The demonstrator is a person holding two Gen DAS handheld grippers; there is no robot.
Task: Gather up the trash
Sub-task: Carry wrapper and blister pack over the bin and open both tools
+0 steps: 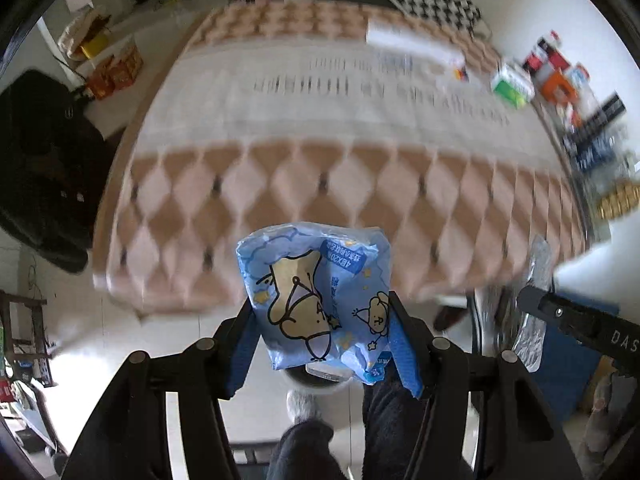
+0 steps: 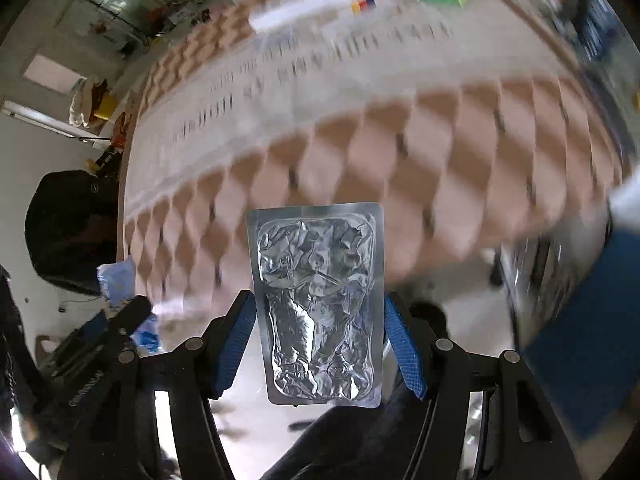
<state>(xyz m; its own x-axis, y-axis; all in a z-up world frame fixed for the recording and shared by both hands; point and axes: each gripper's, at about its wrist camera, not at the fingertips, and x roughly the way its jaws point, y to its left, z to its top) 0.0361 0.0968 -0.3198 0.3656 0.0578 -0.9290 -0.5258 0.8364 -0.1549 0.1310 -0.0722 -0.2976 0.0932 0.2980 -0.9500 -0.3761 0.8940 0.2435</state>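
My left gripper (image 1: 320, 312) is shut on a crumpled blue tissue packet (image 1: 316, 296) printed with cartoon bears, held over the near edge of the table. Its blue pads (image 1: 404, 348) press on both sides of the packet. My right gripper (image 2: 320, 308) is shut on a flat silver foil blister pack (image 2: 320, 300), gripped by its long edges. In the left wrist view the foil pack (image 1: 534, 312) and the right gripper's black finger (image 1: 576, 320) show at the right. In the right wrist view the blue packet (image 2: 120, 280) shows at the left. Both views are motion-blurred.
The table (image 1: 340, 184) wears a pink and brown diamond-pattern cloth. On it lie a white box (image 1: 412, 44) and a green and white box (image 1: 512, 84) at the far right. A black jacket (image 1: 44, 168) hangs left. A person's dark trouser legs (image 1: 384, 428) stand below on pale floor.
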